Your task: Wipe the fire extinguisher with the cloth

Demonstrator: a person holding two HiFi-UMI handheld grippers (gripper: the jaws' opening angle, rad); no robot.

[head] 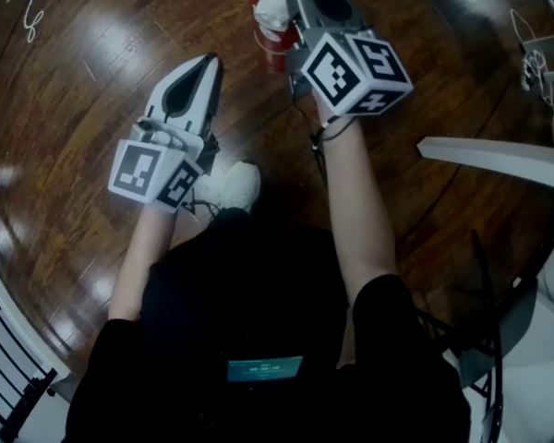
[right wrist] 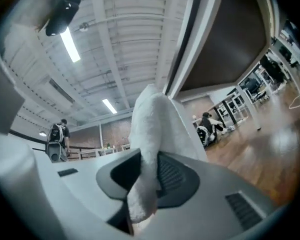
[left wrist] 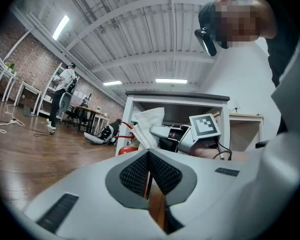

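Cloth (right wrist: pixel 149 134) pinched in my right claw (right wrist: pixel 141 181), loose end forward for rubbing the red fire extinguisher (head: pixel 271 46) on the floor (head: pixel 92 81) just ahead. Left claw (left wrist: pixel 150 176) closed, empty, held aside.

Dark, glossy wooden floor (head: pixel 65 90) ran under everything. A brick wall (left wrist: pixel 21 56) stood behind white tables (left wrist: pixel 29 86), and strip lights (left wrist: pixel 171 80) glowed on the ribbed white ceiling (left wrist: pixel 140 34).

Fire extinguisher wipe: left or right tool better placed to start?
Right, probably. The right tool is shut on the cloth and is right by the fire extinguisher in the head view. The left tool is shut, empty, and off to the side.
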